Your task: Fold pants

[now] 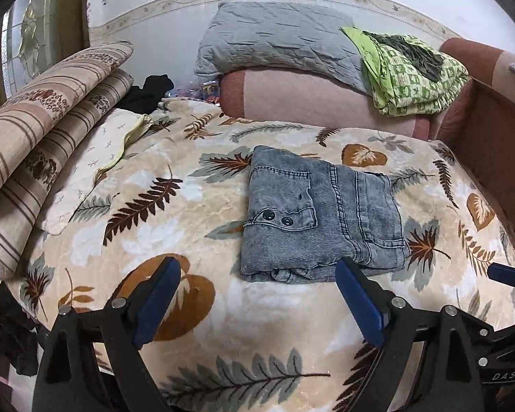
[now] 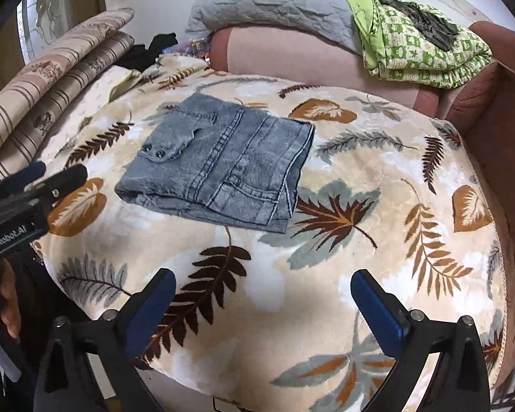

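The gray denim pants (image 1: 321, 219) lay as a compact folded bundle near the middle of the leaf-print blanket (image 1: 189, 213) on the bed, pocket & two dark snaps facing up, layered fold edge toward the cameras. Left tongs (image 1: 257, 305) hung just short of that near edge, jaws spread wide, nothing betw. them; right tongs (image 2: 264, 309) sat further back over bare blanket, also wide open & empty, w/ the pants well ahead & to their left. Judging by the tidy stack, folding looked basically done, so the step in hand was prob. release/retreat. Next move, if any, would call for smoothing the slightly uneven right-hand edge or lifting the bundle whole w/o springing the layers. Striped cushions (image 1: 41, 130) & a green checked cloth (image 1: 412, 75) sat well apart.
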